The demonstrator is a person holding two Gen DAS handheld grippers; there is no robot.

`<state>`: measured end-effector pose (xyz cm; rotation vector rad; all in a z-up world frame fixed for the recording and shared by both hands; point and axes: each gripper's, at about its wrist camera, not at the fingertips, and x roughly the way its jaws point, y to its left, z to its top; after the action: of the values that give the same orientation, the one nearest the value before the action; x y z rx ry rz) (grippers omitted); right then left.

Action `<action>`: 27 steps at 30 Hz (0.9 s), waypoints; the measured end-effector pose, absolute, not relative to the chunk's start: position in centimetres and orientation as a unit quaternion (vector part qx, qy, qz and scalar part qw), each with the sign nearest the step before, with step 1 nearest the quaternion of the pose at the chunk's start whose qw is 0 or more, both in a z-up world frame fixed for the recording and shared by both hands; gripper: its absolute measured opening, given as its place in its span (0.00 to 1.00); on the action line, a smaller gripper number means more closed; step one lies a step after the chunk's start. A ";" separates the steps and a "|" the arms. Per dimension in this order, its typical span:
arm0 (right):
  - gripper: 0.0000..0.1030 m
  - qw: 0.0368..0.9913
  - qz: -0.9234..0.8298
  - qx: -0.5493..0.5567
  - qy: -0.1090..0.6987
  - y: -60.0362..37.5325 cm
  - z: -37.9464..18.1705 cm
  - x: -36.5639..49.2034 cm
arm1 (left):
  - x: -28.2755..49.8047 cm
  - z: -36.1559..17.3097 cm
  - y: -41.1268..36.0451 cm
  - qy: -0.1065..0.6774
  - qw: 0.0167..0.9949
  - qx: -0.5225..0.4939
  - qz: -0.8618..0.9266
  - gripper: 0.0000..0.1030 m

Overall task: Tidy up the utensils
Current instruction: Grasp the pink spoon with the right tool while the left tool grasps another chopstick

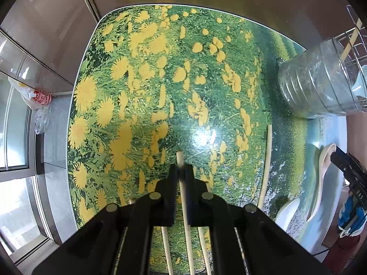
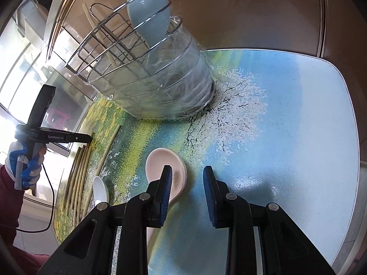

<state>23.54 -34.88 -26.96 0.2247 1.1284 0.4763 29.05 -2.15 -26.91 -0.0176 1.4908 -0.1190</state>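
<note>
Left wrist view: left gripper [image 1: 182, 168] jaws clamped on chopstick [image 1: 179, 158]; right gripper [image 2: 187, 174] jaws apart, near table [image 2: 321, 137] edge.

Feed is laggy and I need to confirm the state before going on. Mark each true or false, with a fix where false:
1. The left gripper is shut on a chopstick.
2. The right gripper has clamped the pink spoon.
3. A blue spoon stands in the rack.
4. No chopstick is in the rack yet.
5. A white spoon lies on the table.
1. True: the left gripper is shut on a chopstick.
2. False: the right gripper is open above the pink spoon, which lies on the table.
3. True: the blue spoon stands in the rack.
4. False: one rack chopstick already leans inside.
5. True: the white spoon lies there.
</note>
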 end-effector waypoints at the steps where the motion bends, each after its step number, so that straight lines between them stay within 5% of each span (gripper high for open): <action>1: 0.28 0.810 0.227 0.107 0.531 -34.9 -27.1 23.7 | 29.1 -26.9 -2.2 0.678 0.733 -0.007 -0.053 0.05; 12: 0.27 0.791 0.259 0.103 0.545 -34.6 -27.8 24.9 | 29.1 -27.0 -2.7 0.675 0.736 0.001 -0.056 0.05; 17: 0.08 0.788 0.266 0.092 0.547 -34.5 -27.9 24.8 | 29.0 -26.8 -2.7 0.668 0.742 -0.002 -0.057 0.04; 27: 0.06 0.814 0.247 0.085 0.519 -34.5 -26.3 23.4 | 28.7 -26.4 -2.2 0.657 0.752 -0.018 -0.057 0.04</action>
<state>23.39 -34.45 -26.28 0.1806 1.1082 0.5262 28.65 -2.24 -26.44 -0.0402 1.4337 -0.1240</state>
